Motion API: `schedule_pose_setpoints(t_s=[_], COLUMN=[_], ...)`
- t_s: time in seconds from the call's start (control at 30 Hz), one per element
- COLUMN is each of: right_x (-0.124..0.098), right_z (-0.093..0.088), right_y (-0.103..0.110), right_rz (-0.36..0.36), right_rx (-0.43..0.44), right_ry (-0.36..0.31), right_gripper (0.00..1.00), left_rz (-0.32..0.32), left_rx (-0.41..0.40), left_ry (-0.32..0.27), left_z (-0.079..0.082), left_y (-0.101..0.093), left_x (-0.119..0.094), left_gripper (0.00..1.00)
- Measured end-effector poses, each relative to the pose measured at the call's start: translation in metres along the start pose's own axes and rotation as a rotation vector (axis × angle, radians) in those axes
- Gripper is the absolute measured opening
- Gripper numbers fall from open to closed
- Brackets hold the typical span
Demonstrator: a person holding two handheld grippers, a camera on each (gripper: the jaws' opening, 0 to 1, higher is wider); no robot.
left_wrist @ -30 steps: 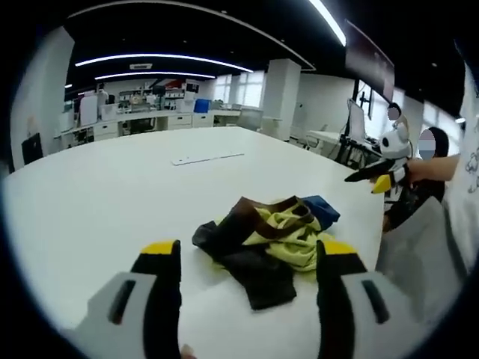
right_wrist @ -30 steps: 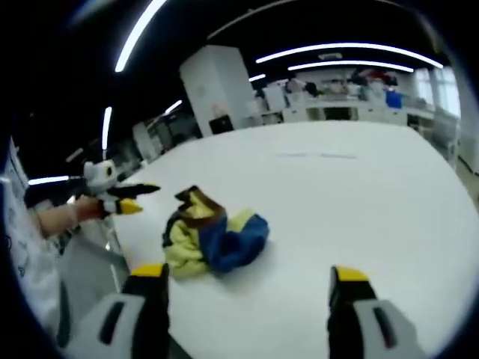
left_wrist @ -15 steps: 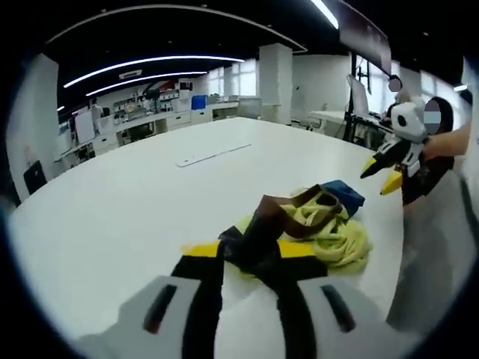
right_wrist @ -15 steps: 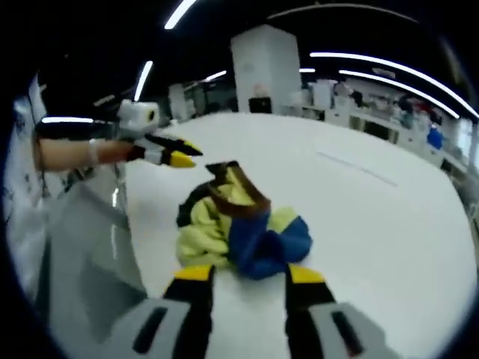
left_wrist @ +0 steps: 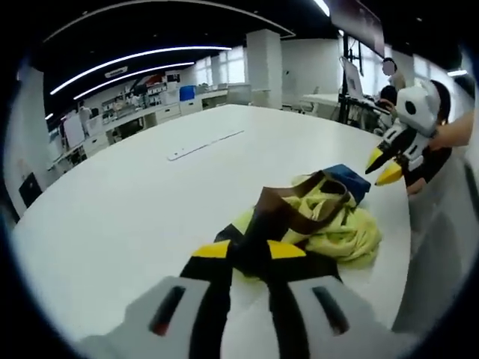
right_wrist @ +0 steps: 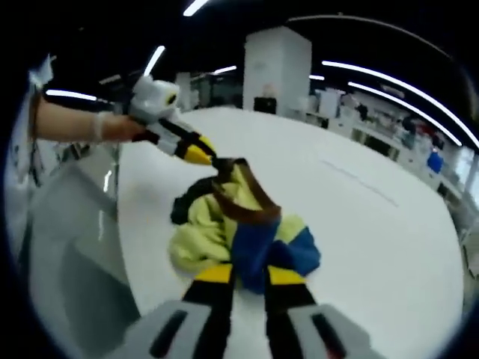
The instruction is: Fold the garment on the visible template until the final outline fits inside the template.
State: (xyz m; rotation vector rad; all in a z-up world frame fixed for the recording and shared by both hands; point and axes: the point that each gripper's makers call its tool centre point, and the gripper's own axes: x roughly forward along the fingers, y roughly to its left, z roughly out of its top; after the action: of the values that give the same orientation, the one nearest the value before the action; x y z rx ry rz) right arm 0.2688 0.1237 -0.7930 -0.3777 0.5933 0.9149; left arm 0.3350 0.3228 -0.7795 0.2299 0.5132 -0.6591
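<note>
A crumpled garment (left_wrist: 314, 221) in yellow, brown, dark and blue lies near the edge of the white table (left_wrist: 112, 202). My left gripper (left_wrist: 245, 251) has its jaws drawn close on the dark fold at the near side. In the right gripper view the same garment (right_wrist: 224, 224) shows its blue part nearest, and my right gripper (right_wrist: 251, 274) has its jaws close together with blue cloth between them. The left gripper (right_wrist: 200, 154) touches the brown collar there. In the left gripper view the right gripper (left_wrist: 382, 167) sits by the blue corner.
A thin pale strip (left_wrist: 203, 145) lies farther out on the table. The table edge (right_wrist: 118, 224) runs right beside the garment, with floor beyond. A hand (left_wrist: 453, 133) and a forearm (right_wrist: 71, 126) hold the grippers. Desks and a pillar (right_wrist: 275, 71) stand far behind.
Both pairs of jaws went from wide open to nearly together while the grippers closed in on the garment. The brown collar now stands lifted at the left gripper's tip.
</note>
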Motion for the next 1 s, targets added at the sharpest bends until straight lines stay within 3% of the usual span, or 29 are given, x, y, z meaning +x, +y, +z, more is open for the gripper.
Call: schedule_pose_setpoints(t_s=[0.27, 0.5, 0.7, 1.0], right_x=[0.009, 0.015, 0.011, -0.008], right_z=[-0.012, -0.02, -0.018, 0.002], right_y=[0.0, -0.002, -0.005, -0.022], right_rz=[-0.049, -0.055, -0.063, -0.105], right_rx=[-0.087, -0.093, -0.079, -0.039], right_ry=[0.036, 0.065, 0.056, -0.018], right_gripper=[0.07, 0.01, 0.0, 0.0], left_rz=[0.001, -0.006, -0.01, 0.0], left_rx=[-0.039, -0.06, -0.075, -0.102], left_ry=[0.009, 0.032, 0.029, 0.012], left_z=[-0.007, -0.014, -0.016, -0.012], left_y=[0.0, -0.003, -0.005, -0.002], left_x=[0.0, 0.0, 0.0, -0.005], left_gripper=[0.11, 0.08, 0.0, 0.0])
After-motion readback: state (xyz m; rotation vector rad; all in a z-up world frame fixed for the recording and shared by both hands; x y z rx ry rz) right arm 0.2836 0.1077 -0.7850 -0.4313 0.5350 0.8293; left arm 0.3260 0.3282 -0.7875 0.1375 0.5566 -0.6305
